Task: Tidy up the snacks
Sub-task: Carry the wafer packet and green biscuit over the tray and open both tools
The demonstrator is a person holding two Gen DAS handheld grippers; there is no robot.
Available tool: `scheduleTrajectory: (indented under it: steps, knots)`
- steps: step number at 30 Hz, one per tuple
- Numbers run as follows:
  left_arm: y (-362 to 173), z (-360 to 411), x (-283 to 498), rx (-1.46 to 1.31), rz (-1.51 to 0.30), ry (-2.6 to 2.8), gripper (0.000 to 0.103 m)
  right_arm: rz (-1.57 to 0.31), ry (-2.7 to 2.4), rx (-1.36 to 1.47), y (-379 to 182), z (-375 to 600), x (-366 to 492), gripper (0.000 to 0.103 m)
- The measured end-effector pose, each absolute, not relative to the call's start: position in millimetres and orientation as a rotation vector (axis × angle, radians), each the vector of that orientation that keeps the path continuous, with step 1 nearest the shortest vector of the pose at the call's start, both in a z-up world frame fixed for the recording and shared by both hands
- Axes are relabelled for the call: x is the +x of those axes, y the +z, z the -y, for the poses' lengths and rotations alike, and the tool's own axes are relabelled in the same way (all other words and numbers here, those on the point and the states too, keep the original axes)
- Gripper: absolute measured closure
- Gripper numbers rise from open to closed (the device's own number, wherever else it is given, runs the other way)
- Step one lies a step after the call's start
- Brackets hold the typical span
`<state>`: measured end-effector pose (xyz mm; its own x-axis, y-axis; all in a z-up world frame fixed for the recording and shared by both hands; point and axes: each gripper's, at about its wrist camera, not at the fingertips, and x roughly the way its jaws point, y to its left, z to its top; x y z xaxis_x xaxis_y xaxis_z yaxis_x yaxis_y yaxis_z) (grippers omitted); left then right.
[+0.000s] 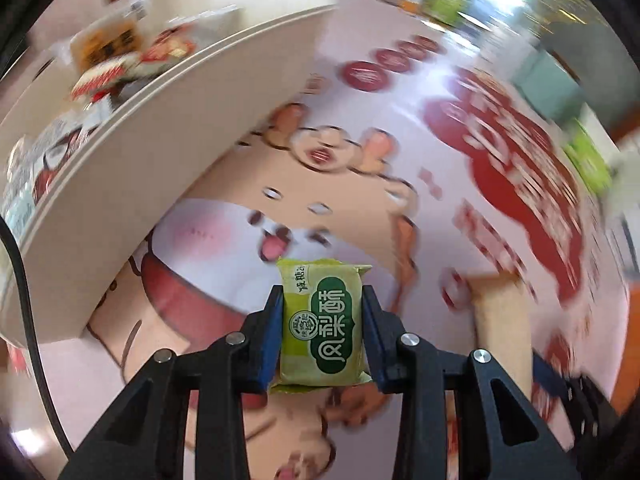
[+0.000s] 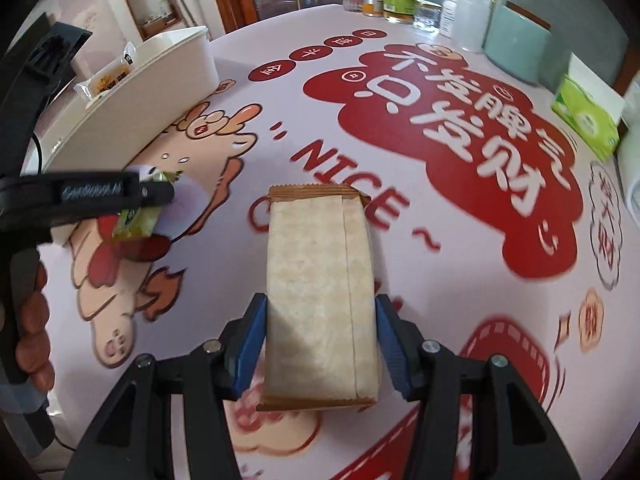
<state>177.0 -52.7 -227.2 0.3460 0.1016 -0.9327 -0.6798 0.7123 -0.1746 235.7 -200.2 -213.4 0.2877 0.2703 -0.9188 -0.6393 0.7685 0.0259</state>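
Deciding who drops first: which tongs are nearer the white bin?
Left. The left tongs, clamping the green snack, are beside the white bin; the right tongs, holding the beige packet, are farther away.

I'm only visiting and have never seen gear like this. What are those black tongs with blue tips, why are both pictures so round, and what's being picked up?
There is no robot here: a person holds a hand-operated clamp in each hand, each with a wide-angle camera looking along its two fingers, which bends the picture round. The left camera shows the left gripper pinching a small green snack packet above the table; this picture is blurred. The right camera shows the right gripper closed on a longer beige packet, and at its left edge you see the other clamp with its green packet. Underneath lies a tablecloth printed with red cartoons and lettering. A white bin on it already holds wrapped snacks. Bottles and a green tissue box stand at the far side.
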Motion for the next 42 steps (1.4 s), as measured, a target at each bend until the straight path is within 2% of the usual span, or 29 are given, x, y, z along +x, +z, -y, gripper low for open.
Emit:
scheduleTrajectory:
  steps: [6,10,17,25,31,42]
  knots:
    - [-174,79,160,-0.438,-1.127,0.265,0.069,-1.142,0.603,-0.336,-190,202,203,0.05]
    - [-112,68,132,-0.28,-1.054,0.134,0.069,-1.118,0.602,-0.318,-161,196,182,0.05]
    - [-26,-2,88,0.076,-0.935,0.025,0.068,-1.052,0.619,-0.302,-97,145,150,0.05]
    - [24,-109,66,0.215,-0.889,-0.087,0.068,-0.958,0.624,-0.17,-41,33,135,0.05]
    - [14,-170,79,0.182,-0.836,-0.131,0.068,-0.961,0.52,-0.038,-49,-35,156,0.05]
    - [-83,-208,124,-0.039,-0.917,-0.133,0.068,-1.019,0.347,0.065,-80,-67,193,0.049]
